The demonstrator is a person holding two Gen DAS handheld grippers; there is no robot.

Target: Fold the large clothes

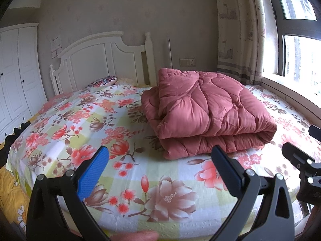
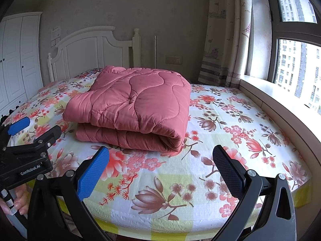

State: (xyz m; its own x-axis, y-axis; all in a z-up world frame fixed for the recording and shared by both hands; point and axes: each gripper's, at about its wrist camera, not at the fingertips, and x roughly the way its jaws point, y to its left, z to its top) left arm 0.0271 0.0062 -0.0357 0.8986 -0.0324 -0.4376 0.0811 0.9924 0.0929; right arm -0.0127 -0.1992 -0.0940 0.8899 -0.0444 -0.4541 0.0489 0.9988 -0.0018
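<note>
Left wrist view: we see the left gripper (image 1: 160,158) low at the near edge of the bed (image 1: 60,140), fingers spread wide and holding nothing; the blue pad (image 1: 94,172) on the left faces us.
Quilt from here: the pink quilt (image 1: 208,112) lies folded in layers on the floral sheet, right of centre and toward the far half, its rounded fold facing near-right and its looser edges facing left.
Only here: a patterned pillow (image 1: 106,80) shows fully by the headboard (image 1: 104,58), and a fingertip (image 1: 136,236) sits at the bottom edge. Part of the right gripper's frame pokes in at the far right.
Right wrist view: we see the right gripper (image 2: 161,158), its fingers also wide apart and empty, above the sheet near the foot of the bed.
Only here: the left gripper (image 2: 26,134) appears at the left, with a hand (image 2: 18,200) below it; the window sill (image 2: 280,100) runs along the bed's right edge.
Open room: bare sheet lies between both grippers and the quilt, with more to its right.
</note>
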